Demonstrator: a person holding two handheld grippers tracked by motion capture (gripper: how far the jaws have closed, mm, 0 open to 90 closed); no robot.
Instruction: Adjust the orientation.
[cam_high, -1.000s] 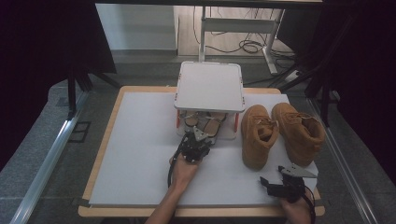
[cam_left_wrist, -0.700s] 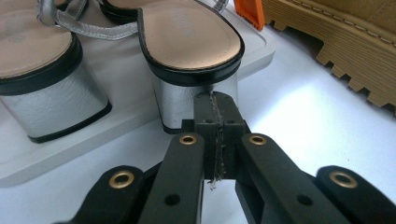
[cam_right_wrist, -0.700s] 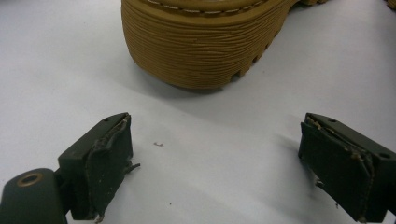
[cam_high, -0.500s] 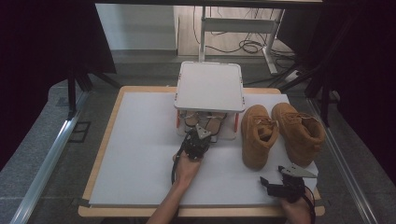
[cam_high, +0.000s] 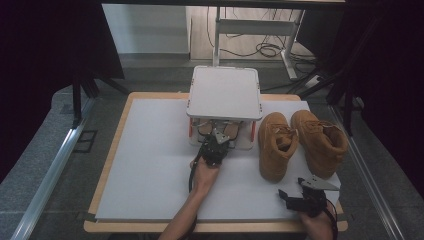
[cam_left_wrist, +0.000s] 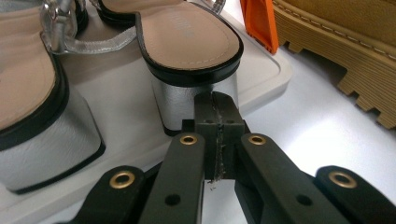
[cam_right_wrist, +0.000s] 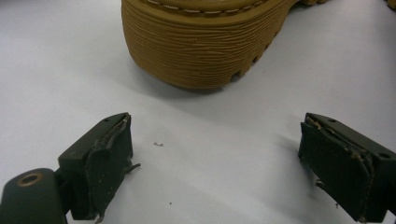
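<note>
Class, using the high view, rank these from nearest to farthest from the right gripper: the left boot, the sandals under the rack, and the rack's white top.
1. The left boot, just ahead and left of the right gripper.
2. The sandals, farther left on the rack's lower shelf.
3. The rack's white top, farthest back, above the sandals.

This looks like a lab or test studio set up for recording. A white-topped table (cam_high: 150, 165) with a wooden edge stands on grey carpet, hemmed by black curtains (cam_high: 45, 55) on both sides. Behind it, loose cables (cam_high: 260, 49) lie on the floor by a metal desk frame (cam_high: 260, 27). Tripod legs (cam_high: 80, 95) stand beside the table, and a metal rail (cam_high: 47, 175) runs along its left.
</note>
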